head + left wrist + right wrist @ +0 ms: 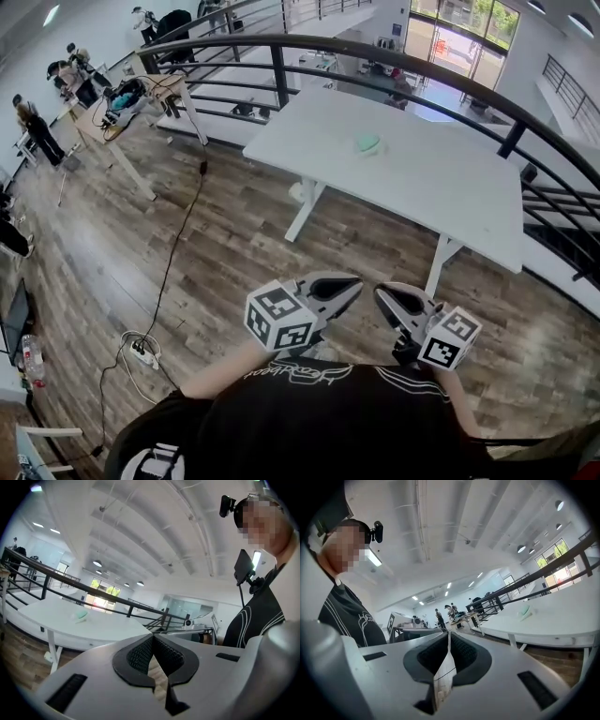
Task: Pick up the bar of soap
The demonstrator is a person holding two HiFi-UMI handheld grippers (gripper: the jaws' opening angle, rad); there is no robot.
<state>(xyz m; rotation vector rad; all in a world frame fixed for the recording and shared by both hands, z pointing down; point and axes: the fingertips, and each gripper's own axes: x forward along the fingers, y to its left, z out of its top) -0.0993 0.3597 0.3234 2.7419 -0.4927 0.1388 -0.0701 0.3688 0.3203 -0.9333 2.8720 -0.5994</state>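
A pale green bar of soap (367, 143) lies on the white table (441, 178), toward its far side; it also shows small in the left gripper view, soap (81, 614), and in the right gripper view, soap (525, 611). Both grippers are held close to my chest, well short of the table. My left gripper (354, 286) points toward the table with its jaws shut and nothing between them. My right gripper (382, 295) sits beside it, jaws shut and empty too. In the gripper views the left gripper (153, 641) and the right gripper (448, 641) are tilted upward.
A black curved railing (375, 56) runs behind the table. A cable and power strip (142, 352) lie on the wooden floor at left. A cluttered wooden desk (131, 103) and several people stand at the far left. Open floor lies between me and the table.
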